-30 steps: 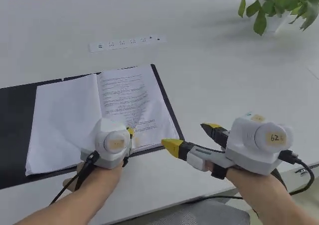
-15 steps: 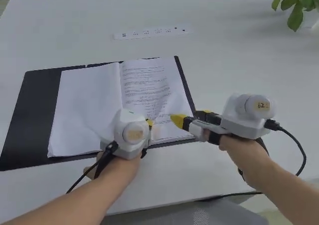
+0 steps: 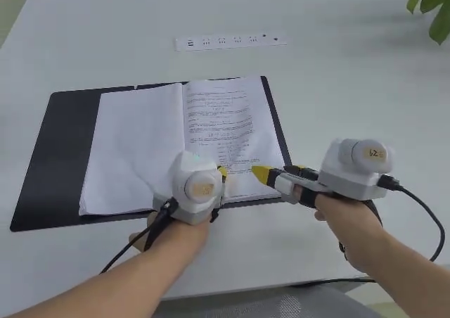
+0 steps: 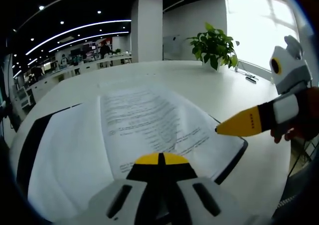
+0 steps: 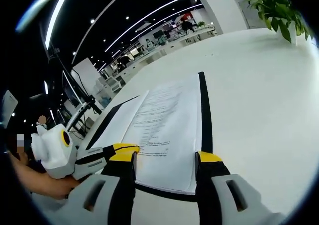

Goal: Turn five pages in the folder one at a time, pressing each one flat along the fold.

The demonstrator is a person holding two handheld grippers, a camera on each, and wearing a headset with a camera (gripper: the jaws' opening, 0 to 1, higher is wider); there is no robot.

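On the white workbench (image 3: 337, 72), the left gripper (image 3: 222, 172), jaws pressed together, sits at the printed page's (image 3: 225, 128) near edge. The right gripper (image 5: 164, 158), jaws spread wide, faces that page's corner. The black folder (image 3: 42, 163) lies open and flat, with a blank page (image 3: 133, 149) on its left side. A power strip (image 3: 230, 41) lies beyond.

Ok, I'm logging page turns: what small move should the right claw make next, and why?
Probably close the right claw on the lower right corner of the printed page: it is open, that corner lies between its jaws, and nothing is gripped yet.
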